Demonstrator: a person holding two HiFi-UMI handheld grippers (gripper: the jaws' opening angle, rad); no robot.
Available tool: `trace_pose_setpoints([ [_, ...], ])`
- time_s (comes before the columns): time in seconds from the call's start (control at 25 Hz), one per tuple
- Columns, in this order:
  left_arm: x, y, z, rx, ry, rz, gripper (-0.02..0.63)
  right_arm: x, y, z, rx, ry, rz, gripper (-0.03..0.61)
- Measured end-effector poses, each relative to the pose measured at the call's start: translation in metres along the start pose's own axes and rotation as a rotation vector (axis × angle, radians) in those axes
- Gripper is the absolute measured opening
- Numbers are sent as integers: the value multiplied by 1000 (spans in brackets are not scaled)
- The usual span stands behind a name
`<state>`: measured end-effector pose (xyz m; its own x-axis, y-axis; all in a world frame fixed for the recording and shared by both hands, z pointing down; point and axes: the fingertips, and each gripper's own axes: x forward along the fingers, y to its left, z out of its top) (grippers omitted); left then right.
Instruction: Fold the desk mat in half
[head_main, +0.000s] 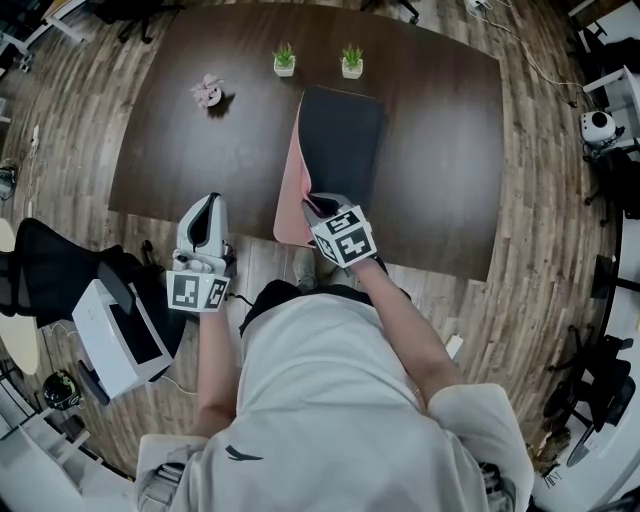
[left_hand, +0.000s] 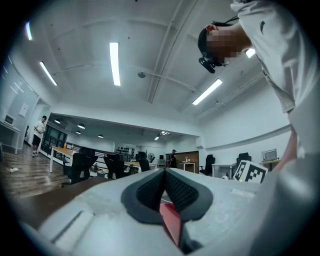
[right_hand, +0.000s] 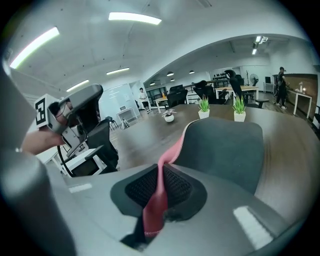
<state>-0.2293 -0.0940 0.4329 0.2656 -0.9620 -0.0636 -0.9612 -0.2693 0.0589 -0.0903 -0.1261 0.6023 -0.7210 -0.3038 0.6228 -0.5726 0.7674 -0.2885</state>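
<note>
Now our right gripper (right_hand: 159, 187) pinches the desk mat (head_main: 341, 140) by its edge; our left gripper (left_hand: 164, 192) is closed and empty; plants (head_main: 284, 58) stand at twelve o'clock.

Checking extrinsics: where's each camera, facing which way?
Head view: on the person's head, steeply down at the table; shows torso, both arms, left gripper, right gripper.
Left gripper view: on the left gripper, level across the office; shut jaws, person's torso.
Right gripper view: on the right gripper, along the desk mat pinched in its jaws; left gripper too.
Shared: head and right gripper views show mat, two plants.
</note>
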Motion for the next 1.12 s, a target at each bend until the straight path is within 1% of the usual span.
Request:
trace_pose_setpoints([
  [0.32,-7,6,0,2,3,11,5,5,3,2,4,-4,-3,33],
  [0.6,-13,9,1,0,2,19,6,5,2,-3,2,13,-10,35],
  [0.76,-17,9,1,-1,-1,22,5,14,-2,-14,-1,54,-16,40],
  [0.96,-19,8,0,-3,1,24,5,42,-9,-29,-2,120,-42,43],
  [1.12,-20,8,-1,-2,1,30,5,58,-4,-34,-30,161,-39,43],
])
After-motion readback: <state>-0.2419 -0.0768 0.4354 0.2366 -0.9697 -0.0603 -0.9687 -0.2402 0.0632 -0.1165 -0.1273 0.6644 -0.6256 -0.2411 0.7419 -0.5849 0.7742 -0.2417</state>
